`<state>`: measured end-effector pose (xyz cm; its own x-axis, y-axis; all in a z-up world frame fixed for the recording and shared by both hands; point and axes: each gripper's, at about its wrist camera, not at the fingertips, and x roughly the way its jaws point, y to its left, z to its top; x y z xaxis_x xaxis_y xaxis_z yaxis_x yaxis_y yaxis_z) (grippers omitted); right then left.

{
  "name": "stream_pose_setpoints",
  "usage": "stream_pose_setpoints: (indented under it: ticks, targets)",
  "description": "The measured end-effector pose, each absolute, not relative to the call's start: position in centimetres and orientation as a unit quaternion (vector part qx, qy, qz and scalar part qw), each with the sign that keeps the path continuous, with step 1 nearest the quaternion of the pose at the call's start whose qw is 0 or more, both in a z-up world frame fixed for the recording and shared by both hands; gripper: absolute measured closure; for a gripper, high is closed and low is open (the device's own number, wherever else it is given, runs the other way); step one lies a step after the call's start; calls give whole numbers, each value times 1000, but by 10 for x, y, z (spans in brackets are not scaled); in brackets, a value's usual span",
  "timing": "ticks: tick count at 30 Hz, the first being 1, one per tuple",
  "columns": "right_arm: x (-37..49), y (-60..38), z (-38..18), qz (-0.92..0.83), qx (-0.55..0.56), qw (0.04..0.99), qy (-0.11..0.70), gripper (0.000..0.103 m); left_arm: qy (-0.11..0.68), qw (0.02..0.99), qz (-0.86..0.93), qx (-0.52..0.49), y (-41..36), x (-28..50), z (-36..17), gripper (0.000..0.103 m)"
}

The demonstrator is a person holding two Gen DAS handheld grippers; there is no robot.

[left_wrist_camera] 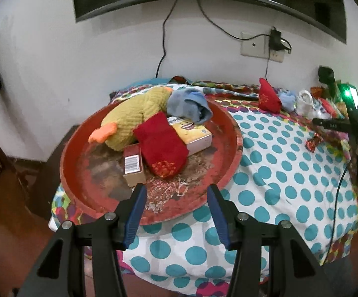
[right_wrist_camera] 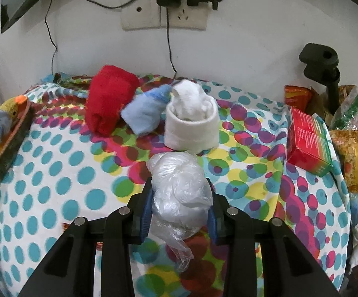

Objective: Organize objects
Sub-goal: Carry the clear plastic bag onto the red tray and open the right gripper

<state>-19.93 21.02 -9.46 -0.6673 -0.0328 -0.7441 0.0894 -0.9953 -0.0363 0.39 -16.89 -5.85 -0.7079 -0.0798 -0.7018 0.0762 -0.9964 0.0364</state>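
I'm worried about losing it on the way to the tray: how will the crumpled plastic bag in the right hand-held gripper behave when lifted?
The plastic bag, clamped in the right hand-held gripper, looks thin and crumpled, so probably very light and squashy. Its glossy film may slip. The loose tail hanging below will likely flop and drag.

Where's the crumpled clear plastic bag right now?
In the right wrist view, the plastic bag is clamped in the right gripper, just in front of the white rolled sock.
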Motion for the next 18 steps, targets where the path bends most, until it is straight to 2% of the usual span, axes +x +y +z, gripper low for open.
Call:
stream_pose_setpoints:
  ticks: [5,18]
  targets:
    - [-188,175,-69,-914,400,61,40,69,51,49,-918,390,-193,4,-57,51]
    - [-164,-16,-57,-875,423,222,81,69,86,101,-915,381,-238,14,-49,51]
